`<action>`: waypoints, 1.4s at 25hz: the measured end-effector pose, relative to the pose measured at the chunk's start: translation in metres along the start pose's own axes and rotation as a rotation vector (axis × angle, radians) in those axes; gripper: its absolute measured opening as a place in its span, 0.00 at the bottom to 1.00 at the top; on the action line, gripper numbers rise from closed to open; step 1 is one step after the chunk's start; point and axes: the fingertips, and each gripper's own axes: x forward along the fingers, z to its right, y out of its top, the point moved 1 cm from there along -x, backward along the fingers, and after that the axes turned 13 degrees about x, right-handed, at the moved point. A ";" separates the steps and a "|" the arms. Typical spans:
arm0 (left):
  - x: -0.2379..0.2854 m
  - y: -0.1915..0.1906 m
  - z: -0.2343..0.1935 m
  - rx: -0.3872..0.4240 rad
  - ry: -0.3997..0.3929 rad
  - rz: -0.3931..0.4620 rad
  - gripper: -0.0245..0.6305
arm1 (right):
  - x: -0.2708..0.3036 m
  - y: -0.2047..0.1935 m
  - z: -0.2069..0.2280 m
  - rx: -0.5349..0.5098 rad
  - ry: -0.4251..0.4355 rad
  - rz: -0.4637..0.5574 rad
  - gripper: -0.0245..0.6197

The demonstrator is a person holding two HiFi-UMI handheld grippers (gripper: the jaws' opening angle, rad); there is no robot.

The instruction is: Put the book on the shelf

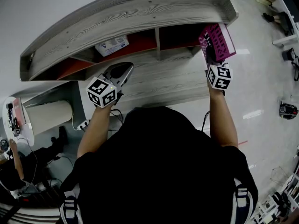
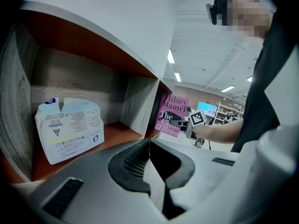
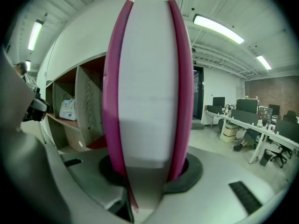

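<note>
Right gripper (image 1: 211,62) is clamped across both covers of the thick magenta-covered book (image 1: 217,42), upright at one o'clock, at the mouth of the grey wooden shelf's (image 1: 131,13) right bay. It looks fairly light and stiff, its glossy covers maybe slippery, so that squeeze suits. Left gripper (image 1: 122,71) is clenched and empty.

The floor (image 1: 261,78) around me was pale and shiny. Long lights (image 3: 218,29) glowed on the white ceiling. Far off I saw a row of white desks (image 3: 238,122) with dark screens (image 3: 246,104), and a red brick wall (image 3: 275,88) behind them.
</note>
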 end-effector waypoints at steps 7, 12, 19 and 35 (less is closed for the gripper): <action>0.002 0.000 -0.003 -0.010 0.006 0.006 0.07 | 0.010 0.003 -0.001 0.004 -0.006 0.010 0.26; 0.003 0.000 -0.003 -0.009 0.002 0.007 0.07 | 0.015 0.003 -0.001 0.006 -0.005 0.015 0.27; 0.002 -0.002 -0.005 -0.014 0.001 0.008 0.07 | 0.022 0.005 -0.001 0.020 -0.005 0.023 0.27; 0.003 -0.005 -0.004 -0.022 -0.003 0.013 0.07 | 0.032 0.008 0.000 0.034 -0.018 0.035 0.27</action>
